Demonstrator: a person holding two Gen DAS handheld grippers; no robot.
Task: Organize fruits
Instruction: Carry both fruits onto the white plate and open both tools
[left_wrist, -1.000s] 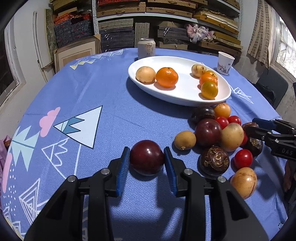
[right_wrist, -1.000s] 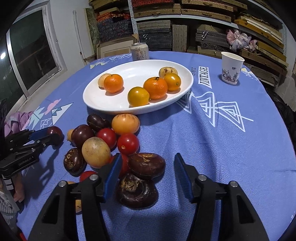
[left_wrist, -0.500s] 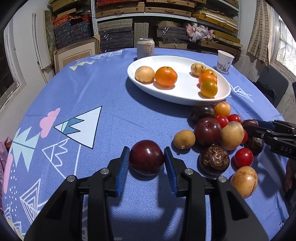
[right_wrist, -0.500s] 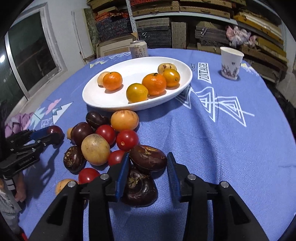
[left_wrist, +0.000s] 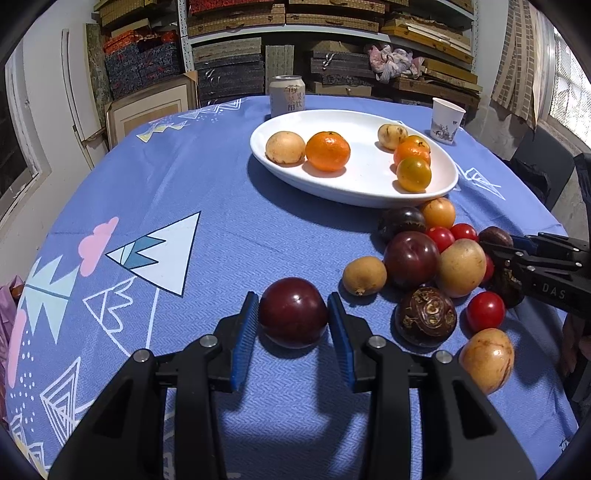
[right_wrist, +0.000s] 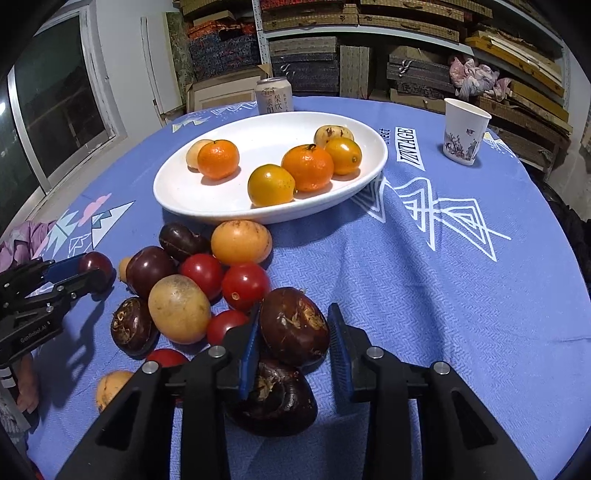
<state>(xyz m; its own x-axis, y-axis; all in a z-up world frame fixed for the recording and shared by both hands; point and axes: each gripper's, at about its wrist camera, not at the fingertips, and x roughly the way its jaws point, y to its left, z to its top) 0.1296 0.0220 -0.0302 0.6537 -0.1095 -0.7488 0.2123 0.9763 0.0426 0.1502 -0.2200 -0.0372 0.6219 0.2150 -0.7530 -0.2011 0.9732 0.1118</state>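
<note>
A woven blue cloth with a fine herringbone texture (left_wrist: 229, 236) covers the tabletop, matt throughout. The oval white dish (right_wrist: 207, 206) at twelve o'clock looks like glazed ceramic, smooth and shiny. The dark red plum (left_wrist: 293, 312) has glossy, taut skin; the brown water chestnut (right_wrist: 294, 325) is dull and flaky. Each claw, left claw (left_wrist: 291, 332) and right claw (right_wrist: 293, 343), is matt black plastic with ribbed blue pads (left_wrist: 242, 343) and bright metal screws. The printed cup (right_wrist: 464, 133) at one o'clock looks like paper.
</note>
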